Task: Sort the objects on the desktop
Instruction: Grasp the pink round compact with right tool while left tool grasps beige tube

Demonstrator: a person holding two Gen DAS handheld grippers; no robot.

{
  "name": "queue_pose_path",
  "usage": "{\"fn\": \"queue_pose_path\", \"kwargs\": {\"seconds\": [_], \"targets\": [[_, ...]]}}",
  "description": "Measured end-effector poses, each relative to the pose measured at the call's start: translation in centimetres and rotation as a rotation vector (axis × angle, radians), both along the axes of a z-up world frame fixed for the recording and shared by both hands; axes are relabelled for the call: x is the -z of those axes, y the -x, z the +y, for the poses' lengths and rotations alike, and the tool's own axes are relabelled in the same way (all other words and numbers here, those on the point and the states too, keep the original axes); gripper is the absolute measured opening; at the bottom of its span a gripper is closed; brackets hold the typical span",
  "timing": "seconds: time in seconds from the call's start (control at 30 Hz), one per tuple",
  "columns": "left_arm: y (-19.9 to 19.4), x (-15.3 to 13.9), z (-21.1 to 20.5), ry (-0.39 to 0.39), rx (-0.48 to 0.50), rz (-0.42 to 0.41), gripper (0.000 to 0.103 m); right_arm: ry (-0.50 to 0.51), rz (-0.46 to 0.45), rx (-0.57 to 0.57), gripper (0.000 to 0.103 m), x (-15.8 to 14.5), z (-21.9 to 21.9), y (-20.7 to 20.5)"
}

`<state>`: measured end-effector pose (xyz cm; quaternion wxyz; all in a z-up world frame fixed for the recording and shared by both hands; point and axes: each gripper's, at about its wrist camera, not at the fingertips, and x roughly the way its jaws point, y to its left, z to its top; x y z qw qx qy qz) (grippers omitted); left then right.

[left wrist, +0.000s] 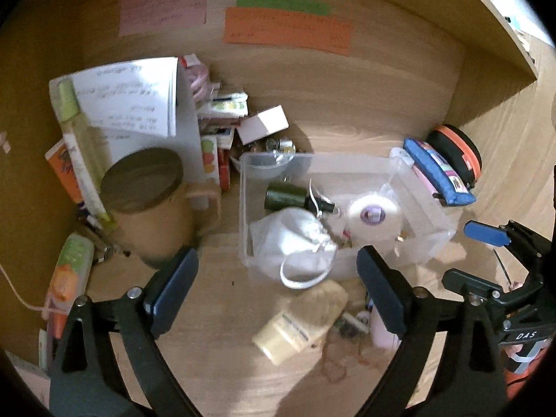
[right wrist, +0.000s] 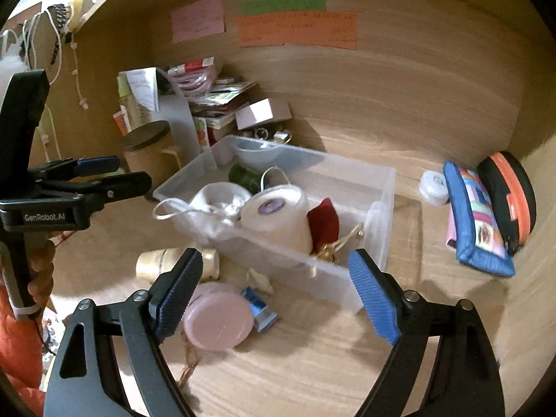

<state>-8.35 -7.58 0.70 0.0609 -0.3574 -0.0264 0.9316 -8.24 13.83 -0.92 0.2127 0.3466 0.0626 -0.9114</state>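
Note:
A clear plastic bin (left wrist: 431,215) (right wrist: 382,187) stands mid-desk. It holds a white drawstring pouch (left wrist: 295,239) (right wrist: 215,201), a white tape roll (left wrist: 373,213) (right wrist: 278,212), a dark green bottle (left wrist: 288,196) (right wrist: 245,175) and a red pouch (right wrist: 323,224). In front of the bin lie a cream bottle on its side (left wrist: 302,319) (right wrist: 166,264), a pink round case (right wrist: 217,319) and a small blue packet (right wrist: 260,309). My left gripper (left wrist: 278,295) is open and empty, hovering over the bin's near edge and the cream bottle. My right gripper (right wrist: 278,295) is open and empty above the pink case and the bin's front wall.
A brown lidded jar (left wrist: 149,201) (right wrist: 149,156), papers, tubes and boxes crowd the back left. A blue pencil pouch (left wrist: 438,170) (right wrist: 476,215) and a black-orange case (left wrist: 458,156) (right wrist: 510,194) lie at the right. Coloured notes (left wrist: 288,24) hang on the back wall.

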Motion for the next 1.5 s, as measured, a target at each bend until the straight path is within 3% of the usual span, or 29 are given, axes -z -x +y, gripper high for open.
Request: {"fn": "queue_pose_path", "kwargs": {"seconds": [0.3, 0.67, 0.9, 1.0, 1.23, 1.33, 1.5], "targets": [[-1.8, 3.2, -0.4, 0.006, 0.024, -0.079, 0.093, 0.005, -0.052, -0.03, 0.084, 2.6, -0.5, -2.3], [-1.4, 7.4, -0.4, 0.015, 0.051, -0.186, 0.093, 0.034, -0.143, -0.099, 0.082, 5.9, -2.2, -1.7], [-0.5, 8.5, -0.2, 0.029, 0.053, -0.189, 0.093, 0.01, -0.188, -0.128, 0.07, 7.6, -3.6, -0.1], [0.0, 8.8, 0.1, 0.042, 0.065, -0.197, 0.087, 0.006, -0.194, -0.137, 0.063, 7.9, -4.0, 0.2], [0.7, 8.9, 1.1, 0.059, 0.117, -0.212, 0.078, 0.019, -0.176, -0.14, 0.063, 7.8, -4.1, 0.1], [0.9, 9.3, 1.5, 0.061, 0.149, -0.231, 0.069, 0.041, -0.162, -0.141, 0.063, 7.3, -3.7, -0.2], [0.6, 9.3, 2.0, 0.1, 0.151, -0.212, 0.068, 0.061, -0.128, -0.127, 0.063, 6.1, -2.4, -0.8]]}}
